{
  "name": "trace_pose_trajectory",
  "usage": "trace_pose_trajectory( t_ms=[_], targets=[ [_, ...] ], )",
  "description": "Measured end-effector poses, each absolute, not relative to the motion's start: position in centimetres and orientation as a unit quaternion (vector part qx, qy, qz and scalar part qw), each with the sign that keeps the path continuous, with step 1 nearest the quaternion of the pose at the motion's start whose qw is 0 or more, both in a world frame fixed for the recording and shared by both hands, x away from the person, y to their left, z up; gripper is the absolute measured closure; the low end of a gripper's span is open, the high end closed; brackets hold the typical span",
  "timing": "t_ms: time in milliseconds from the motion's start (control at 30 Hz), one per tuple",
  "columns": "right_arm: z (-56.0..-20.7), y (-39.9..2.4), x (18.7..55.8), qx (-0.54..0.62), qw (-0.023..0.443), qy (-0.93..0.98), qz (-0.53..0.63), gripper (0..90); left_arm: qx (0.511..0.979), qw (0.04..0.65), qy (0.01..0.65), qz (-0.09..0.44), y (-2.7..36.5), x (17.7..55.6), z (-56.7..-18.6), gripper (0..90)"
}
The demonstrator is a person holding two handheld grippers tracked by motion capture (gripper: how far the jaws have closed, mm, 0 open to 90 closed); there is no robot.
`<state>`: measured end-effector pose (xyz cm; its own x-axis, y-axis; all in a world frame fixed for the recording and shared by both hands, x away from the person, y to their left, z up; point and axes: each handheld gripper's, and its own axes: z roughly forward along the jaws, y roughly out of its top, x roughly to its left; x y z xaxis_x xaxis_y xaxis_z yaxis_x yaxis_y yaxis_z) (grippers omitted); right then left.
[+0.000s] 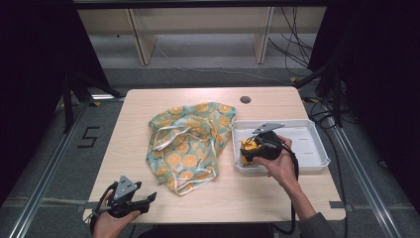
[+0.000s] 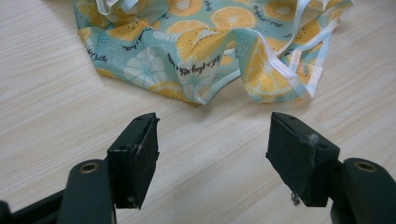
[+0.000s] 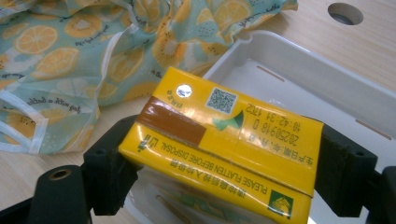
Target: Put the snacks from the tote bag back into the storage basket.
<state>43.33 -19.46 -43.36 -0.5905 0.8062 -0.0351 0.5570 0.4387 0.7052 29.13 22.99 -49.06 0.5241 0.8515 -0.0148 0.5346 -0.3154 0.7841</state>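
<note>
Yellow drink carton (image 3: 219,154) is clamped between the jaws of the right gripper (image 1: 253,148), positioned over the near-left corner of the white tray (image 1: 317,144). Left gripper (image 2: 212,156) rests at the table's (image 1: 257,193) near edge, jaws wide apart and empty, just short of the fruit-print cloth bag (image 2: 210,42).

Yellow carton (image 3: 219,149) reading "PLEASE FLATTEN BEFORE DISPOSAL", floor mark (image 1: 88,137) "5"

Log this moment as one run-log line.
right gripper: shut on yellow drink carton, over white tray | left gripper: open, empty, near table edge | fruit-print bag: crumpled, left of tray
</note>
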Motion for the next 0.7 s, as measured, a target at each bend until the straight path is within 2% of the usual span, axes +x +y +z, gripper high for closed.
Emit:
trace_pose_trajectory(
  t_ms=[200,500,700],
  targets=[
    [-43.7,-19.1,43.2,0.416,0.173,0.832,0.323,20.5,0.796,0.371,0.432,0.204,23.2,29.1,-49.0,33.3],
    [-44.1,-18.8,42.9,0.417,0.193,0.827,0.324,20.4,0.793,0.374,0.437,0.202,23.1,29.1,-49.1,33.4],
    [-44.3,-18.8,42.6,0.441,0.189,0.811,0.335,20.0,0.793,0.373,0.437,0.201,23.1,29.1,-49.1,33.4]
  ],
)
